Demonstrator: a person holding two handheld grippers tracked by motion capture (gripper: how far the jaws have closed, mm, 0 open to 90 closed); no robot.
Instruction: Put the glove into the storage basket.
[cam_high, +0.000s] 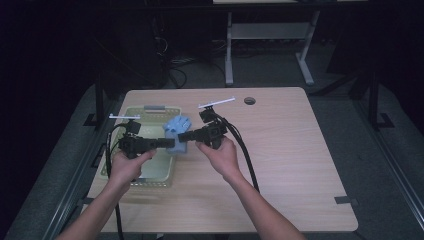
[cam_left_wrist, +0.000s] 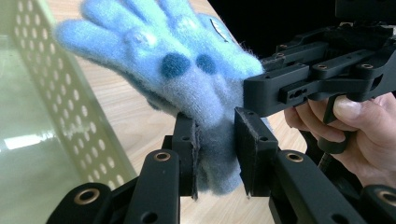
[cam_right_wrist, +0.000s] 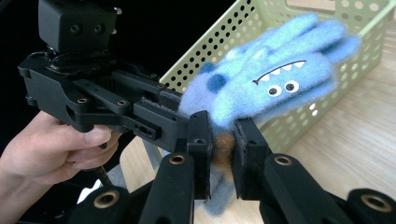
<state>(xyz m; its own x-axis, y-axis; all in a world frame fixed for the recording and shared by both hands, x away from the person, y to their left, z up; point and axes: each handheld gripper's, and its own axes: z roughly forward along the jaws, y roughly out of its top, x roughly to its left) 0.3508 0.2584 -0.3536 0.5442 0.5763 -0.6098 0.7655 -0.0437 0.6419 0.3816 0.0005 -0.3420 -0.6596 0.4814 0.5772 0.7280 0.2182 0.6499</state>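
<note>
- We see the wooden table (cam_high: 280, 150) carrying a green perforated basket (cam_high: 131, 114) at its nine o'clock side.
- Our left gripper (cam_high: 171, 144) and right gripper (cam_high: 182, 135) both clamp the blue monster glove's (cam_high: 177, 125) cuff, held just beside the basket's three o'clock rim.

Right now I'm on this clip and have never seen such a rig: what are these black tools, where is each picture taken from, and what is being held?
A person holds a hand-operated two-jaw gripper in each hand; there is no robot arm. The high view looks down on a wooden table from above the person's side. The other two pictures come from cameras riding on the grippers, looking along their black jaws. On the table sits a pale green perforated basket. The left gripper and the right gripper are both shut on the cuff end of a fluffy blue glove, which has toy eyes and a zigzag mouth, holding it above the basket's edge.
</note>
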